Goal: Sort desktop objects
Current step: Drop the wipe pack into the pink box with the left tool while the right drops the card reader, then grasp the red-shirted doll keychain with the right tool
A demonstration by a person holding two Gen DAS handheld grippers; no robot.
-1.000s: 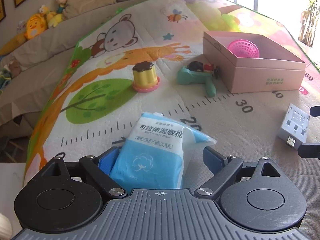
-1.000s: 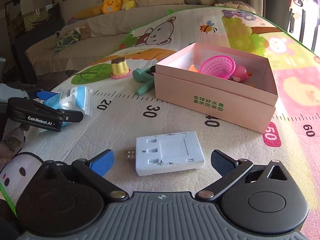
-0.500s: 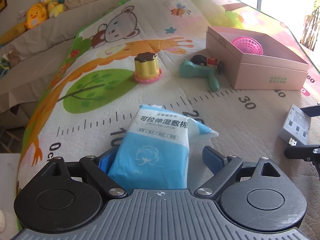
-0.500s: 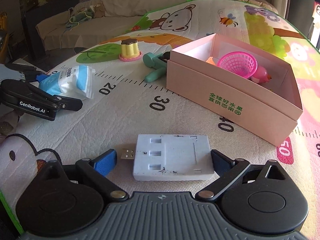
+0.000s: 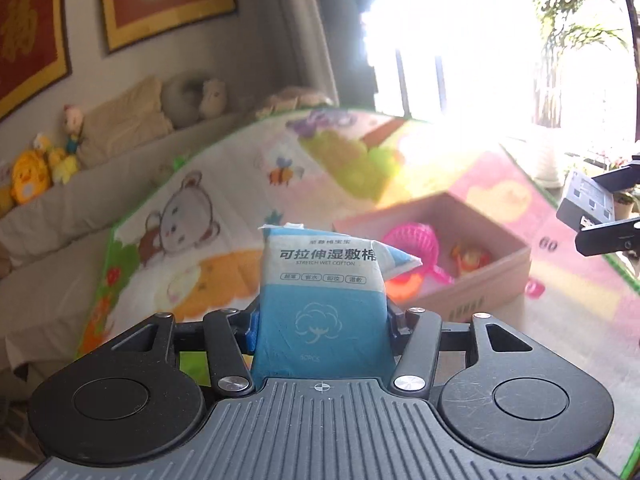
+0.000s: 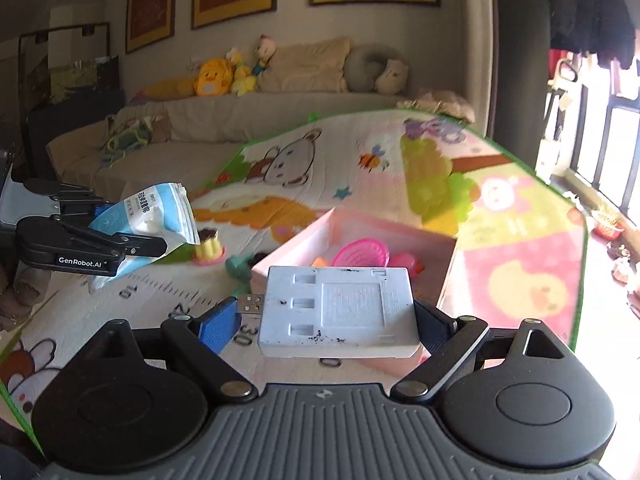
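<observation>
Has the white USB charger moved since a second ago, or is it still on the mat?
Yes. The white USB charger is up off the play mat, held in the right gripper, nearer the pink box.

the packet is showing blue and white with a cotton-flower print. the charger is looking pale grey, speckled black. the box is glowing pink, holding a magenta basket. the mat is displaying cartoon bears, green-edged.
</observation>
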